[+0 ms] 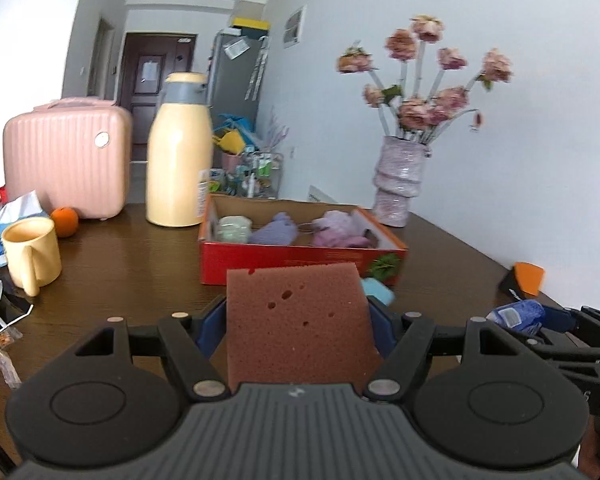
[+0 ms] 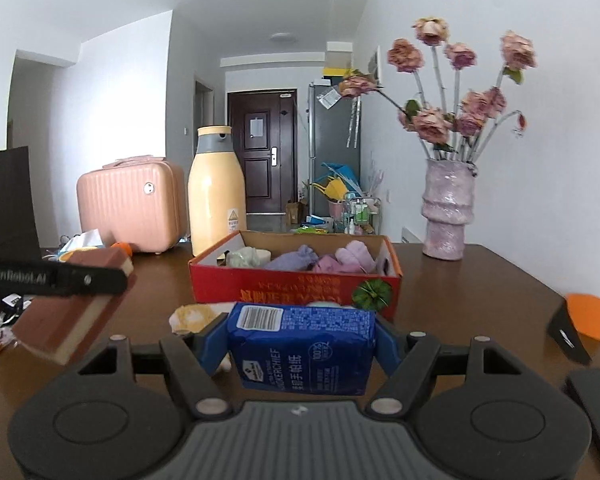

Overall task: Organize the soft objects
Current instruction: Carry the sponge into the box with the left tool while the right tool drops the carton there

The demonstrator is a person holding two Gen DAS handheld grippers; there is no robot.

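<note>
My left gripper [image 1: 298,316] is shut on a brown sponge [image 1: 300,324], held above the table in front of the red cardboard box [image 1: 300,264]. The sponge and left gripper also show in the right wrist view [image 2: 72,308] at the left. My right gripper [image 2: 302,340] is shut on a blue tissue pack [image 2: 304,348], also seen in the left wrist view [image 1: 518,314] at the right. The box [image 2: 296,284] holds a pale green soft item [image 2: 244,258], a purple pouch [image 2: 296,258] and pink soft items [image 2: 348,260]. A yellow-white cloth [image 2: 196,316] lies before the box.
On the brown table [image 1: 140,272] stand a cream thermos [image 1: 180,152], a pink case [image 1: 66,156], a yellow mug [image 1: 32,252], an orange [image 1: 65,221], a tissue box [image 1: 12,216] and a flower vase [image 1: 400,182]. An orange-black object [image 2: 580,324] lies at the right edge.
</note>
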